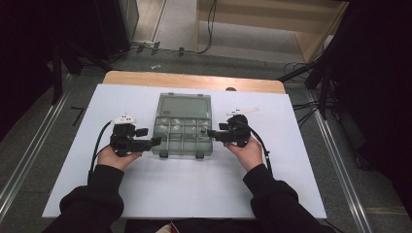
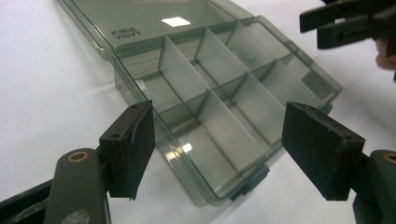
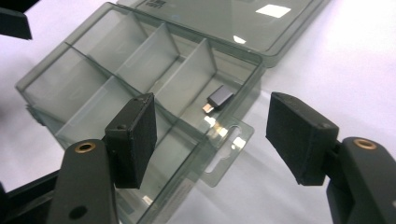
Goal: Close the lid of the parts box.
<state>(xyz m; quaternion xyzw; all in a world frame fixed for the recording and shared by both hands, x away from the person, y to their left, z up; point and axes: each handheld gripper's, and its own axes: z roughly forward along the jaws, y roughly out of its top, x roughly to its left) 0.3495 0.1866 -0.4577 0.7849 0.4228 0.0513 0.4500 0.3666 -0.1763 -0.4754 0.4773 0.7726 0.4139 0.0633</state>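
The high view is dim, soft and grainy; the white surface [image 1: 145, 184] is the brightest area, and the room around it sinks into near black at both sides. Light falls from overhead: a square glare patch sits on the lid of the clear plastic box [image 2: 175, 21], and small glints show on its dividers. Shadows under the box are faint and soft-edged. In both gripper views the near black pads [image 3: 135, 135] are slightly blurred, while the box is sharper.

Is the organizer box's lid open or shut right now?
Open. The lid lies flat on the table behind the organizer box, and the right gripper view looks straight into bare compartments, one holding a small dark adapter.
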